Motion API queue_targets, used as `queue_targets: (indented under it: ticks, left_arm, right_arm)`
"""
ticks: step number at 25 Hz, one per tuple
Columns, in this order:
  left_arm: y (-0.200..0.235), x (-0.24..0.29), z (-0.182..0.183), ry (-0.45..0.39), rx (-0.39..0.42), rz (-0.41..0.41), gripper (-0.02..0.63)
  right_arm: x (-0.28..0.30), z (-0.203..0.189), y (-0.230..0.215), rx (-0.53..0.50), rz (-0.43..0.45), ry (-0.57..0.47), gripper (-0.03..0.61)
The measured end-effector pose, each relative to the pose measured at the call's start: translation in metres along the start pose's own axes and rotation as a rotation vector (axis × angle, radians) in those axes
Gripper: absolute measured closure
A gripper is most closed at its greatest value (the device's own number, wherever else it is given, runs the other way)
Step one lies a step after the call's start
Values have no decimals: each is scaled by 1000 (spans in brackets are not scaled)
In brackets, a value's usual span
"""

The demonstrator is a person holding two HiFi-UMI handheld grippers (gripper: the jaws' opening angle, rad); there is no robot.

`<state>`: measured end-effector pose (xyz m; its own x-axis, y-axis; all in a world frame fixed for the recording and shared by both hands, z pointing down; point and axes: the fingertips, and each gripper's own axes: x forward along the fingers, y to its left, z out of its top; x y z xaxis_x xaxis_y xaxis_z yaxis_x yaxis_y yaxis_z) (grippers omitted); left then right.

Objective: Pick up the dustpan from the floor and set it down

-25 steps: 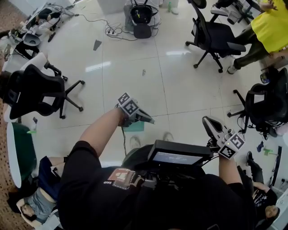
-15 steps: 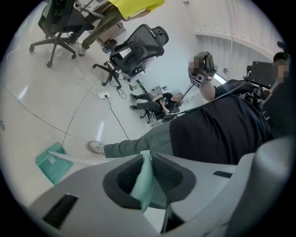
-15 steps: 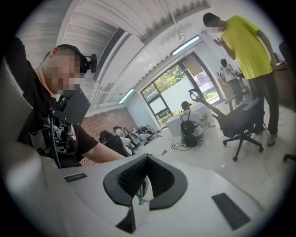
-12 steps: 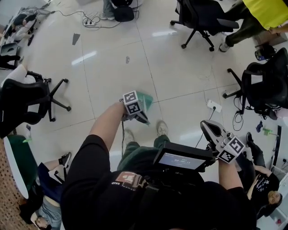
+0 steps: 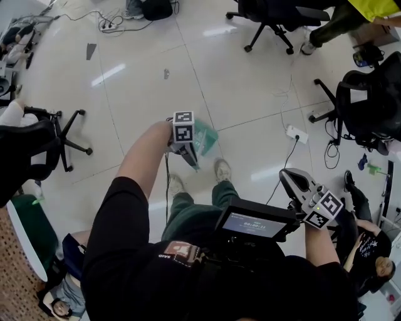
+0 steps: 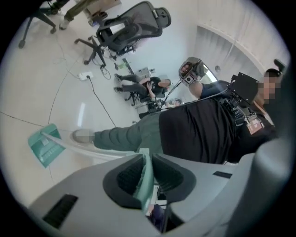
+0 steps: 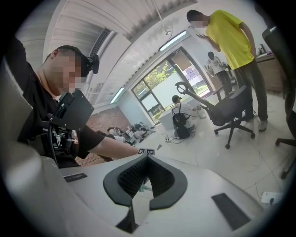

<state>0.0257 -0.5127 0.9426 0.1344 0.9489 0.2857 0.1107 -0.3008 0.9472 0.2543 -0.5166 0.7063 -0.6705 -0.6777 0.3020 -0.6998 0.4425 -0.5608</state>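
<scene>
The teal dustpan [image 5: 205, 139] hangs low over the white tiled floor, just ahead of the person's shoes. My left gripper [image 5: 192, 162] is shut on its long pale-green handle. In the left gripper view the handle [image 6: 147, 176] is pinched between the dark pads and runs out to the pan [image 6: 45, 146] at the left. My right gripper [image 5: 293, 182] is held at the person's right side, well away from the dustpan. In the right gripper view its jaws [image 7: 145, 159] meet at the tips with nothing between them.
Black office chairs stand at the left [image 5: 31, 147], top [image 5: 276, 15] and right [image 5: 369, 110]. A white power strip [image 5: 294, 133] with its cable lies on the floor to the right. A person in yellow [image 5: 373, 9] stands at the top right.
The left gripper has sunk toward the floor with the dustpan, whose pan now shows to the right of the marker cube. The right gripper has also come down a little.
</scene>
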Motion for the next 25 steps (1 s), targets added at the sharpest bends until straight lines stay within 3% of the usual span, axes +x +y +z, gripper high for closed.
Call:
queue_targets:
  ticks: [2,5,9,13,18,25]
  left_arm:
    - [3,-3,-8,91,-4,5,528]
    - [11,-2,-2,109,23,35,518]
    - [45,-2,27,50,65,199,469]
    - [78,-40,57,-101,61,413,386]
    - [87,-75,35,-141,26,536,342]
    - [68,-79,25,-36,263,641,304]
  right_arm:
    - [-1,0,-2,5,-8,-2,568]
    - [-1,3,-5,12,-19,1,568]
    - [-3,5,-13,20,-25,1,568]
    - [4,3,-14,21,-22,9,568]
    - [8,10,-11,19,-15,6,569]
    - [10,10,-2,15,-11,11,568]
